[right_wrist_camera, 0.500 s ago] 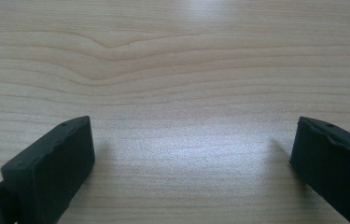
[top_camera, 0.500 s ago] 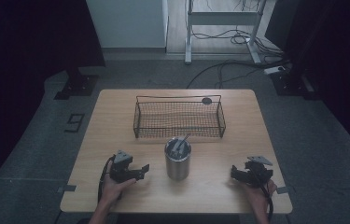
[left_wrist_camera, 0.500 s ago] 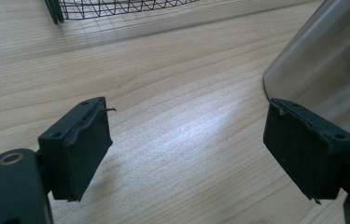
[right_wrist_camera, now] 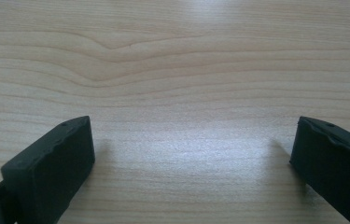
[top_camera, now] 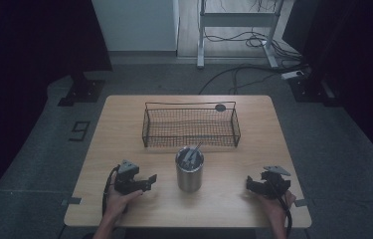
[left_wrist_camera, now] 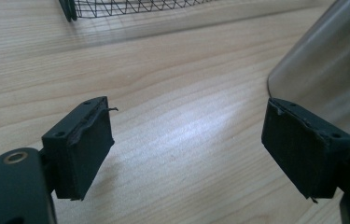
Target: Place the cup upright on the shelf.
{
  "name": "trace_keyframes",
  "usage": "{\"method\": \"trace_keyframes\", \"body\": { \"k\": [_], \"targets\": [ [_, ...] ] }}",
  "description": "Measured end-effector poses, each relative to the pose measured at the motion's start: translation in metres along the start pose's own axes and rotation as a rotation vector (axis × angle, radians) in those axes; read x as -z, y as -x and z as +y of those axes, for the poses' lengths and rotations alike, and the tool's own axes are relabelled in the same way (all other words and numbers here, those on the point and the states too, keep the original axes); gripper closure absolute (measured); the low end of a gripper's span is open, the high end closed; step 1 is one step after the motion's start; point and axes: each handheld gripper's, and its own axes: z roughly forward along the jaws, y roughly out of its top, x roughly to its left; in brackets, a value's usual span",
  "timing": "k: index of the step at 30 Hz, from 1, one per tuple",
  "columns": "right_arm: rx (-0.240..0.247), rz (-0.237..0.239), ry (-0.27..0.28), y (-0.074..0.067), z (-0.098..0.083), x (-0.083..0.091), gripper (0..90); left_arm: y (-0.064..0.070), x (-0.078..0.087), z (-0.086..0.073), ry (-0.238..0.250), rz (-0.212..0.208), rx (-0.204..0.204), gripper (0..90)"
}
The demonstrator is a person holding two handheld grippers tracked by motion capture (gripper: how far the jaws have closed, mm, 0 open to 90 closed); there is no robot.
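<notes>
Nothing is started yet, I judge: my left gripper [top_camera: 150,180] and right gripper [top_camera: 250,183] rest on the desk [top_camera: 124,124] with jaws spread and empty, while the utensils [top_camera: 191,155] stand in the steel cup [top_camera: 189,171] and the wire basket [top_camera: 192,125] holds nothing.

Wooden table [top_camera: 124,124]: wire basket [top_camera: 191,125], steel cup [top_camera: 189,171]
</notes>
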Motion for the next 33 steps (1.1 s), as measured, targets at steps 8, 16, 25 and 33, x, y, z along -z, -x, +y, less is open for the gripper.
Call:
{"method": "trace_keyframes", "body": {
  "k": [8, 16, 25, 33],
  "targets": [
    [0.001, 0.003, 0.007, 0.004, -0.001, 0.001, 0.9, -0.001, 0.002, -0.002, 0.002, 0.001, -0.002, 16.4],
    [-0.016, -0.012, 0.006, 0.003, -0.002, 0.003, 1.4, 0.001, 0.002, -0.002, 0.016, -0.007, -0.01, 16.6],
    [-0.018, -0.018, 0.009, 0.004, -0.003, 0.004, 1.5, 0.009, 0.013, 0.01, 0.05, -0.049, -0.026, 18.7],
    [-0.021, -0.02, 0.01, 0.005, -0.005, 0.005, 2.1, 0.021, 0.023, 0.023, 0.09, -0.091, -0.049, 17.8]
  ]
}}
